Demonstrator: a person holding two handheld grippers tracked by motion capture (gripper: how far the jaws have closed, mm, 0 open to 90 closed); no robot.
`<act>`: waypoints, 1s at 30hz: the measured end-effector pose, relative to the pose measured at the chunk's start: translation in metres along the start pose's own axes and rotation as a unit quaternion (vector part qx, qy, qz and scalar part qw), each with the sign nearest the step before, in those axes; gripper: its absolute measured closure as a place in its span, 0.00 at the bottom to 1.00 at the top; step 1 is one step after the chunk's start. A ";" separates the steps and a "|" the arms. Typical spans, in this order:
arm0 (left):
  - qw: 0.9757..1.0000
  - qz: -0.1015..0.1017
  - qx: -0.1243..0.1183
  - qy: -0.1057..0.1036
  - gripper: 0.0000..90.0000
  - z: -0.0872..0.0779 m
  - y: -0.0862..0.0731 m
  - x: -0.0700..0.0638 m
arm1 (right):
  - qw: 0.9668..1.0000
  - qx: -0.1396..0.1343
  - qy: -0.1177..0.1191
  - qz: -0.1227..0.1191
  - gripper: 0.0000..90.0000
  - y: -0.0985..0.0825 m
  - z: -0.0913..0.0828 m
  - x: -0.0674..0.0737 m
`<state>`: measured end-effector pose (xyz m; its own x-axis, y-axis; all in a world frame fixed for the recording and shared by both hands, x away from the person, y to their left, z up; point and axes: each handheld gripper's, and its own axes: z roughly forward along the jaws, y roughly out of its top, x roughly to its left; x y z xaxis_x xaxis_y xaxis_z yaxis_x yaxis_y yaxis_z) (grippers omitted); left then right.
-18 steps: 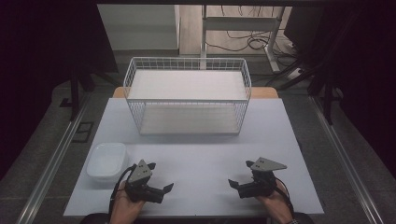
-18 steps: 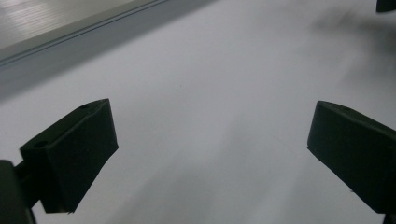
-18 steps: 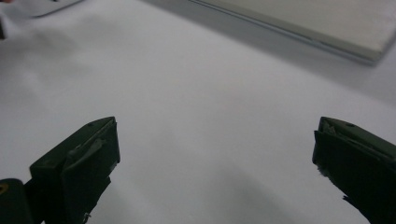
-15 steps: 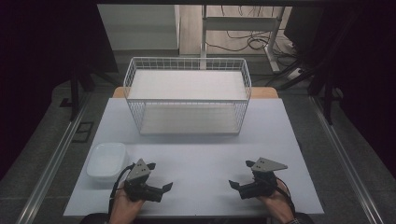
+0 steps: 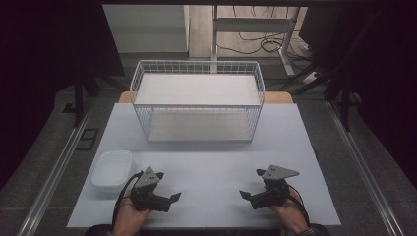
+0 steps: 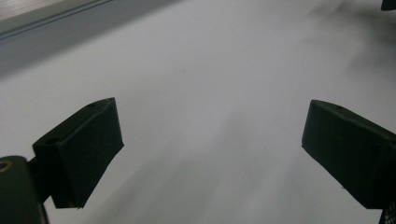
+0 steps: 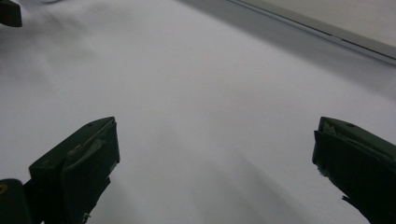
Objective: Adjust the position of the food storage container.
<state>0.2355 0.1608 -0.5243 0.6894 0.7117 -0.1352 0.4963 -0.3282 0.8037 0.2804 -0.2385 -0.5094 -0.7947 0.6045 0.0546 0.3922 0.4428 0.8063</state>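
1. barely anything has shifted since a moment ago: both hands sit at the near edge of the white table [image 5: 206, 162] just as they did, with the left gripper [image 5: 169, 199] perhaps a touch lower in the high view.
2. left gripper, jaws spread wide with nothing between them; its own view looks past the two black jaws at bare tabletop.
3. right gripper [image 5: 248, 195] is the same story, jaws released and wide apart, clean white surface between them in the right gripper view.
4. the two grippers point inward toward each other, well apart, open table between.
5. nearest thing to the left gripper is the white tray [image 5: 112, 169], just beside it toward the table's left edge, untouched.
6. white wire basket [image 5: 196, 69] stands upright at the far side of the table, well away from both hands.
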 end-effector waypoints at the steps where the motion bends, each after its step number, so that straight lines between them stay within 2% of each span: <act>1: 1.000 0.002 -0.001 0.001 0.05 -0.001 0.001 0.000 | 1.000 -0.001 0.007 -0.001 0.00 0.000 0.001 0.000; 5: 1.000 0.006 -0.006 0.008 0.05 -0.004 0.002 0.001 | 1.000 0.001 0.013 -0.008 0.00 0.001 0.003 0.002; 8: 1.000 0.001 -0.016 0.017 0.05 -0.012 0.004 0.008 | 1.000 0.000 0.014 -0.009 0.00 0.002 0.004 0.002; 11: 1.000 -0.002 -0.023 0.015 0.05 -0.016 0.004 0.011 | 1.000 0.000 0.012 -0.008 0.00 0.001 0.004 0.002; 13: 0.999 0.001 -0.024 0.026 0.06 -0.020 0.005 0.014 | 1.000 0.000 0.010 -0.007 0.00 0.001 0.004 0.002; 14: 0.999 0.005 -0.026 0.041 0.07 -0.024 0.006 0.017 | 1.000 0.001 0.009 -0.008 0.00 0.001 0.004 0.002; 18: 0.998 -0.003 -0.040 0.053 0.19 -0.034 0.007 0.024 | 1.000 0.004 0.008 -0.008 0.01 0.001 0.005 0.002; 22: 0.997 -0.012 -0.047 0.066 0.35 -0.042 0.007 0.031 | 1.000 0.008 0.006 -0.010 0.01 0.002 0.005 0.003; 23: 0.996 -0.015 -0.049 0.072 0.35 -0.045 0.007 0.033 | 1.000 0.008 0.006 -0.010 0.01 0.002 0.005 0.003; 24: 0.995 -0.020 -0.050 0.080 0.43 -0.049 0.005 0.039 | 1.000 0.008 0.005 -0.010 0.01 0.001 0.006 0.003; 28: 0.991 -0.024 -0.057 0.118 0.54 -0.058 0.001 0.048 | 1.000 0.009 0.005 -0.012 0.01 0.001 0.006 0.003; 29: 0.991 -0.024 -0.057 0.118 0.57 -0.058 0.001 0.048 | 1.000 0.009 0.006 -0.013 0.01 0.001 0.006 0.003; 30: 0.990 -0.024 -0.060 0.125 0.60 -0.061 -0.001 0.051 | 1.000 0.009 0.006 -0.013 0.01 0.001 0.006 0.003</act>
<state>0.2378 0.2350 -0.4962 0.5069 0.8611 -0.0398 0.4497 -0.2247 0.8645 0.2814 -0.2320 -0.5117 -0.8098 0.5853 0.0408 0.3797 0.4697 0.7970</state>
